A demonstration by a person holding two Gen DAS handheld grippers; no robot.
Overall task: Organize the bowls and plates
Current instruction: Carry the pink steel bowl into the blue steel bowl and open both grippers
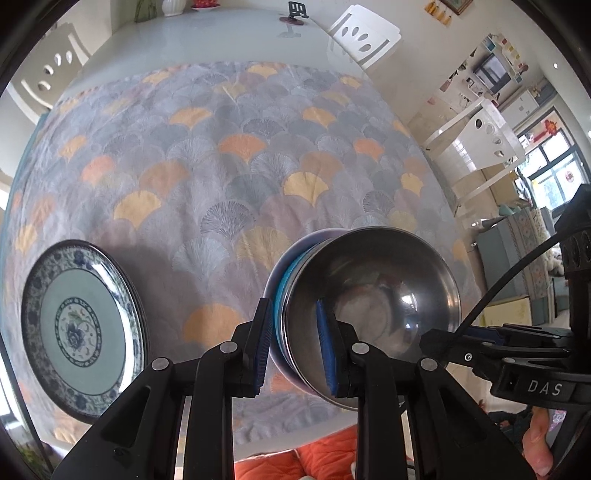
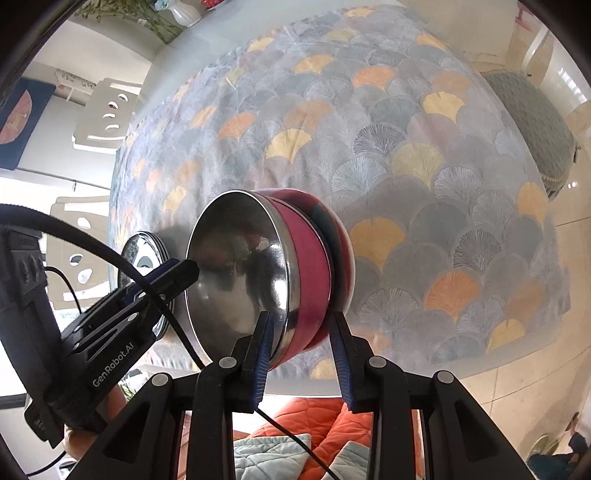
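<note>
A steel-lined bowl (image 1: 373, 295) sits nested in a second, paler bowl (image 1: 275, 273) over the patterned cloth. My left gripper (image 1: 291, 306) is shut on the bowls' near-left wall, one pad inside the steel and one outside on the blue band. In the right wrist view the same steel bowl (image 2: 236, 266) shows a pink outer wall. My right gripper (image 2: 299, 315) is shut on the opposite side, clamping both nested walls. Each gripper shows in the other's view: the right gripper (image 1: 461, 336) and the left gripper (image 2: 181, 271). I cannot tell whether the bowls touch the cloth.
A stack of blue-and-white patterned plates (image 1: 81, 325) lies on the cloth (image 1: 229, 155) to the left of the bowls, also seen as plates (image 2: 142, 254). White chairs (image 1: 365, 35) ring the table. A vase (image 1: 173, 6) and a small stand (image 1: 295, 11) stand at the far end.
</note>
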